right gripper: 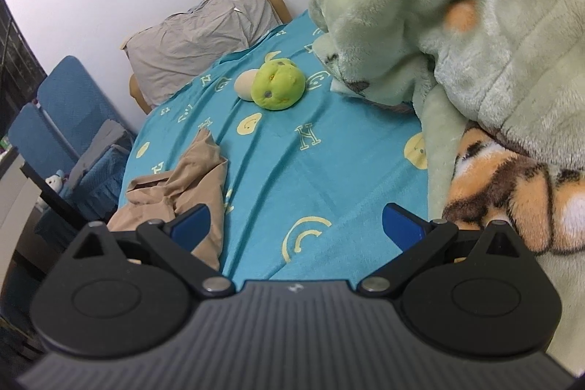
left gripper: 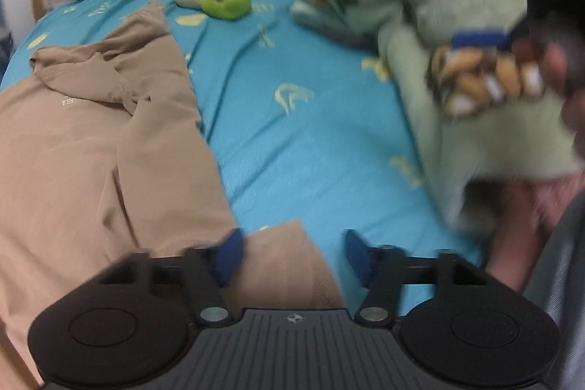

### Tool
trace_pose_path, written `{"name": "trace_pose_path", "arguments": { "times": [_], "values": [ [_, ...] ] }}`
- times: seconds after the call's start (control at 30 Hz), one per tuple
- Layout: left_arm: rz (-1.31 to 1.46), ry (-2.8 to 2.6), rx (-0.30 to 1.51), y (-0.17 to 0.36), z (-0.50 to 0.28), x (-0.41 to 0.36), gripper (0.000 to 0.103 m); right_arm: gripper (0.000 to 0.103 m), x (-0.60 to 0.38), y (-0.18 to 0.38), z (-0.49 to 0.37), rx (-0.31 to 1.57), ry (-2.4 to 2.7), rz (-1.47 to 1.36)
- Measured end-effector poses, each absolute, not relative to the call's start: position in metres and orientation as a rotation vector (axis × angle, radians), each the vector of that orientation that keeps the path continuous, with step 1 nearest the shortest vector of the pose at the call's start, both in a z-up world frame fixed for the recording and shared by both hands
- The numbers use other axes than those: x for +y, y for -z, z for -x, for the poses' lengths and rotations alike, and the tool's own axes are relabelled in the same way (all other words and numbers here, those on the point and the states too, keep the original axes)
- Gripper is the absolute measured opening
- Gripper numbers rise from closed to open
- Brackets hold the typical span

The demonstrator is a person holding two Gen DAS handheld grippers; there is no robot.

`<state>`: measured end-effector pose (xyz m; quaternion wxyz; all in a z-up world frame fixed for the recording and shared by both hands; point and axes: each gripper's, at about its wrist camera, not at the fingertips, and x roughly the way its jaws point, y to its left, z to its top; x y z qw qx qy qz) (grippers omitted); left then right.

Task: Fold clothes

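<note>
Left gripper (left gripper: 292, 256) angled down over near edge of bed (left gripper: 292, 141); fingers (left gripper: 228, 256) apart, tan fabric lying between them, none pinched. Tan garment (left gripper: 91, 141) crumpled on left side of teal sheet, spreading near-left. Right gripper (right gripper: 296, 225) tilted down over sheet, fingers (right gripper: 402, 225) wide apart, nothing between. Green plush blanket (right gripper: 457, 42) heaped right. Green plush toy (right gripper: 279, 86) far centre, near grey pillow (right gripper: 197, 39).

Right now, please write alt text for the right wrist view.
Open right gripper above a turquoise bedsheet; a crumpled tan garment lies left, a green plush blanket right, a green stuffed toy beyond.
</note>
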<state>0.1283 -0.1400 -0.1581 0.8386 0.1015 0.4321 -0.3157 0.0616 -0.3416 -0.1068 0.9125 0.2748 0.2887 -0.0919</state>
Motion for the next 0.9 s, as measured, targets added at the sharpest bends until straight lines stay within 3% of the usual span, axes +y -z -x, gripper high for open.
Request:
{"name": "trace_pose_path", "arguments": {
  "times": [0.03,0.1,0.37,0.57,0.67,0.73,0.83,0.9],
  "values": [
    [-0.217,0.672,0.922,0.161,-0.127,-0.136,0.011,0.102,-0.343,0.108,-0.062,0.598,0.19,-0.573],
    [-0.141,0.687,0.934,0.156,-0.127,-0.118,0.006,0.102,-0.344,0.11,-0.062,0.607,0.189,-0.588],
    [0.06,0.748,0.961,0.11,-0.098,-0.045,0.004,0.102,-0.338,0.11,-0.065,0.619,0.173,-0.581],
    [-0.157,0.643,1.175,0.13,-0.092,-0.038,0.006,0.102,-0.327,0.109,-0.066,0.635,0.115,-0.558],
    [-0.127,0.662,1.183,0.118,-0.101,-0.024,0.016,0.101,-0.316,0.107,-0.072,0.655,0.047,-0.554],
    [-0.12,0.67,1.147,0.103,-0.112,-0.012,0.036,0.101,-0.306,0.1,-0.091,0.669,-0.034,-0.541],
    [-0.141,0.677,1.04,0.084,-0.142,0.009,0.057,0.101,-0.29,0.091,-0.12,0.688,-0.156,-0.519],
    [-0.155,0.663,0.967,0.075,-0.172,0.023,0.065,0.101,-0.278,0.088,-0.153,0.695,-0.213,-0.461]
  ]
}}
